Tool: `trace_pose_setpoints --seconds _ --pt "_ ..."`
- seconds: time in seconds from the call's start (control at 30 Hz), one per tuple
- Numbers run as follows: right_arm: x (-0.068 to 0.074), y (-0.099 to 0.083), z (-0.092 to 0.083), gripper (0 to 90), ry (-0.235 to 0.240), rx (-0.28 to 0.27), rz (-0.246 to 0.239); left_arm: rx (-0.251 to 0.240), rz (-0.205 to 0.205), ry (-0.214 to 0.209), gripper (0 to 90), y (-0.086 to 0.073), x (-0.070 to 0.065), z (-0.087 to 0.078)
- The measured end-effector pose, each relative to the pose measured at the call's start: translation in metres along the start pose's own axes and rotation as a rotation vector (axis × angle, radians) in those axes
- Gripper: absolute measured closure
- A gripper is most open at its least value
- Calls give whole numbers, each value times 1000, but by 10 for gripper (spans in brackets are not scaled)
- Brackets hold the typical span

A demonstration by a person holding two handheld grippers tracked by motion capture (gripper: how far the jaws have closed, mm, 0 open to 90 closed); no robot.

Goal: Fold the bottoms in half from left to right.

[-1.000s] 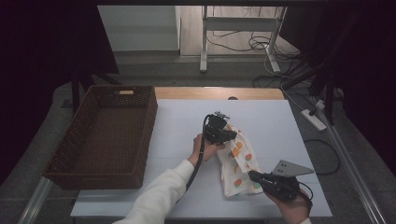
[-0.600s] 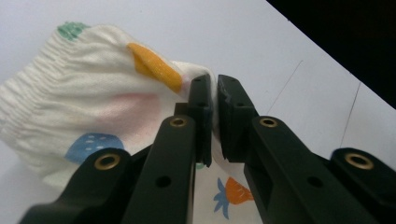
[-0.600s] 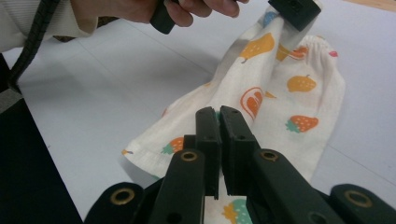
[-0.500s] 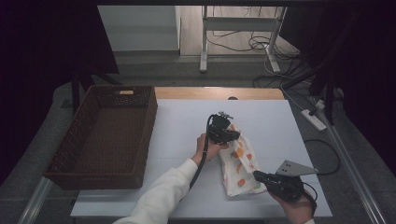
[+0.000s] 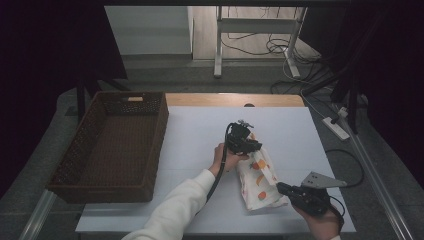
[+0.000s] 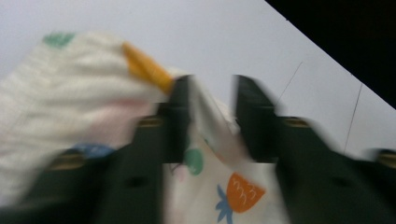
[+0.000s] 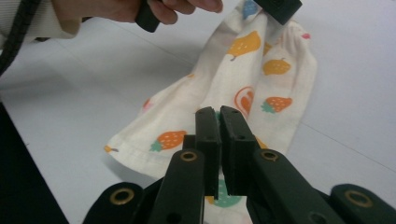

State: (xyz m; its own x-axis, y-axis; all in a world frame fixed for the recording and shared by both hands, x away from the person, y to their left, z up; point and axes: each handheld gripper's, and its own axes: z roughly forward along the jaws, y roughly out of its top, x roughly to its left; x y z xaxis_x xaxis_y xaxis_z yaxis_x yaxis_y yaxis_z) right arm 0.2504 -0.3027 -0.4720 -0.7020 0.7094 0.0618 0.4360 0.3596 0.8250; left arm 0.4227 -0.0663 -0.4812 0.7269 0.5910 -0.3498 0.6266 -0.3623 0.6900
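A cream cloth (image 5: 257, 177) printed with fruit lies stretched on the white table (image 5: 195, 135). My left gripper (image 5: 245, 142) is at its far end. Its jaws have just been opening, and in the left gripper view they stand apart (image 6: 211, 88) with a fold of the cloth (image 6: 219, 186) loose between them. My right gripper (image 5: 284, 189) is at the cloth's near corner. In the right gripper view its jaws (image 7: 219, 112) have just been opening a little but still stand almost together, with the cloth's (image 7: 261, 79) hem pinched between them.
A dark wicker basket (image 5: 85, 145) stands on the table's left side. The person's white sleeve (image 5: 175, 210) reaches in from the bottom. A cable (image 5: 350, 160) trails off the table's right edge, and a power strip (image 5: 336, 127) lies on the floor beyond.
The left gripper has edged slightly to the right at the cloth's far end. The right hand and the cloth have hardly moved.
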Motion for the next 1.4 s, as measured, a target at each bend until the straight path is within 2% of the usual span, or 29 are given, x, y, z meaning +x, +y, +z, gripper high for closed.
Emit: trace_pose_setpoints --seconds 0.03,0.1,0.17,0.23,0.37,0.57,1.17,1.4 --pt "-1 0 -1 711 -15 -4 4 -2 1 -2 469 0 -1 -1" --pt "-2 -2 -1 581 -47 -4 15 -11 9 -5 378 0 -2 -6" --pt "-4 -3 -1 538 -67 -4 36 -22 27 3 329 -3 -4 -12" --pt "-5 -3 -1 514 -74 -9 48 -31 33 -3 324 -5 -3 -17" --pt "-6 -3 -1 509 -74 -16 48 -40 42 -4 322 -12 0 -30" --pt "-6 -1 4 506 -53 -12 21 -46 51 -5 337 -23 5 -46" --pt "-4 0 18 497 -5 20 -32 -43 84 26 339 -44 5 -78" --pt "-3 0 22 496 2 28 -41 -54 75 35 339 -59 11 -96"
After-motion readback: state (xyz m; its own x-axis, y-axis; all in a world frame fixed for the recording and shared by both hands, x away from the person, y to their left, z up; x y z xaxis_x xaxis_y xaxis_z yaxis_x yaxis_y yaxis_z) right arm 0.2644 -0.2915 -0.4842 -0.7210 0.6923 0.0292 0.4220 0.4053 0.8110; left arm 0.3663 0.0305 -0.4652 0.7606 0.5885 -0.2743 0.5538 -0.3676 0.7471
